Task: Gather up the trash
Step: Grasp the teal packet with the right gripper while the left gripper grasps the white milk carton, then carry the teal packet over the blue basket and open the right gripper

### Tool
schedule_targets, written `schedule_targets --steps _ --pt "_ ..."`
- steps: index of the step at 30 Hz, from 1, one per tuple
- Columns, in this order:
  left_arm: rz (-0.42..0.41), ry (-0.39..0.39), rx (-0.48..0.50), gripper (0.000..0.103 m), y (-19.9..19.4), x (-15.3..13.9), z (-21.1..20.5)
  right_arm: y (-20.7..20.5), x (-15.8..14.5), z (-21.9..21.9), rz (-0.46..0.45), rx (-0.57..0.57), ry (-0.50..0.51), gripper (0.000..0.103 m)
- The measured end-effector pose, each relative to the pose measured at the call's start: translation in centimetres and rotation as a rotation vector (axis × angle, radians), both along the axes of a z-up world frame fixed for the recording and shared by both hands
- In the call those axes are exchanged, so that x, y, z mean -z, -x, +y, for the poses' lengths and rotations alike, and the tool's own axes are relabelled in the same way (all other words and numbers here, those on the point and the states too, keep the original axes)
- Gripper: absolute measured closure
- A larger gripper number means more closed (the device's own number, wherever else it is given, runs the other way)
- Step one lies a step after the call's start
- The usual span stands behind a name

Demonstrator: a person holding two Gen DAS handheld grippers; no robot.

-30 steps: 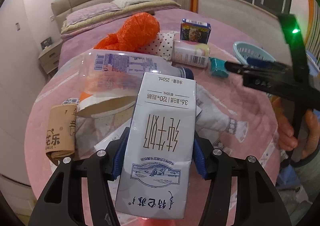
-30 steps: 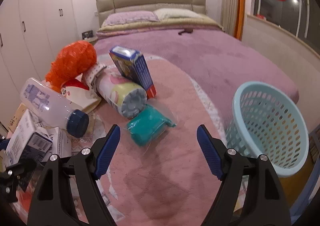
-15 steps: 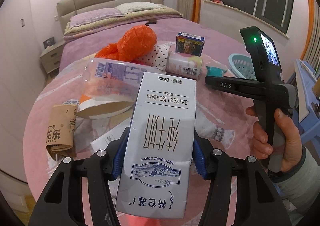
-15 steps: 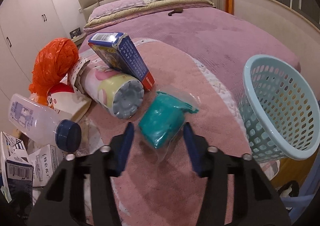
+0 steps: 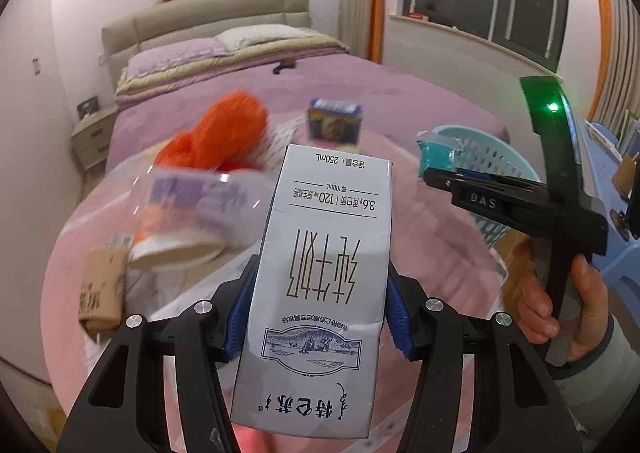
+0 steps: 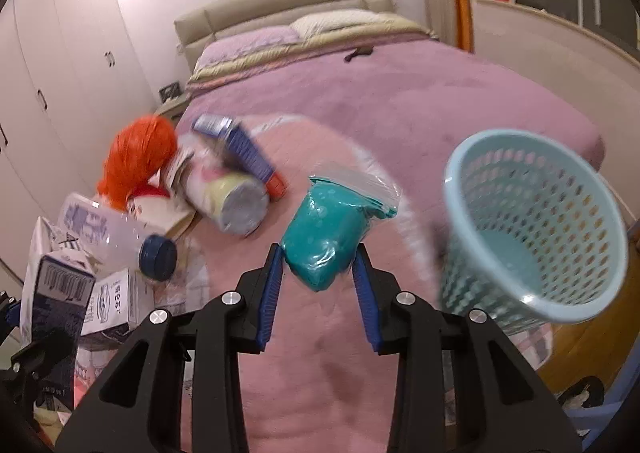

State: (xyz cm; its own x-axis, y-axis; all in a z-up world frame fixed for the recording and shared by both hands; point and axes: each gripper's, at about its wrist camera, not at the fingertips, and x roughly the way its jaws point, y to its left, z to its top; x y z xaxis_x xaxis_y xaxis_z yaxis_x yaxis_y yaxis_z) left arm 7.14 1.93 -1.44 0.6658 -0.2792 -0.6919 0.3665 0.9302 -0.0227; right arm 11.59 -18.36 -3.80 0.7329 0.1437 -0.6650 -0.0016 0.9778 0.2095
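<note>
Left gripper (image 5: 320,323): fingers set at a middling width, blue pads pressed on both sides of a grey milk carton (image 5: 324,273), which stands upright at centre frame, print upside down.

Right gripper (image 6: 318,283): fingers narrow, closed on a teal packet (image 6: 326,235) in clear wrap, held clear of the pink cover (image 6: 320,353). Its jaws have just been closing. A second ago they stood wide with the packet lying on the cover between them; half a second ago they flanked it.

Light blue basket (image 6: 532,225): right of frame in the right wrist view, near the packet, mouth tipped toward the camera.

Left wrist view only: the right gripper side-on at right of frame, with the hand (image 5: 556,301) on its handle and the packet at its tip in front of the basket.

Right wrist view only: basket interior; clear bottle (image 6: 116,233) with dark cap, lower left; a cylinder can (image 6: 228,195) and blue box (image 6: 240,147) beside an orange bag (image 6: 136,161), all blurred.
</note>
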Motion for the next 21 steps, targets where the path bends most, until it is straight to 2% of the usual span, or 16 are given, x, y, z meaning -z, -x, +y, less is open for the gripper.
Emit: schedule_targets --steps 7,10,16,21 --pt "-0.049 0.03 0.089 0.049 -2.2 -2.2 -6.3 1.1 -4.1 -5.4 -0.099 0.088 0.036 0.07" --pt "-0.048 0.054 0.131 0.049 -3.7 -2.8 -9.5 1.1 -4.9 -8.4 -0.117 0.138 0.043 0.07" --pt "-0.04 0.083 0.202 0.049 -6.8 -2.7 -15.8 0.4 -4.4 -14.6 -0.095 0.246 0.035 0.071" --pt "0.015 0.102 0.247 0.049 -9.6 -1.0 -20.2 -0.6 -2.6 -18.5 -0.045 0.32 0.017 0.07"
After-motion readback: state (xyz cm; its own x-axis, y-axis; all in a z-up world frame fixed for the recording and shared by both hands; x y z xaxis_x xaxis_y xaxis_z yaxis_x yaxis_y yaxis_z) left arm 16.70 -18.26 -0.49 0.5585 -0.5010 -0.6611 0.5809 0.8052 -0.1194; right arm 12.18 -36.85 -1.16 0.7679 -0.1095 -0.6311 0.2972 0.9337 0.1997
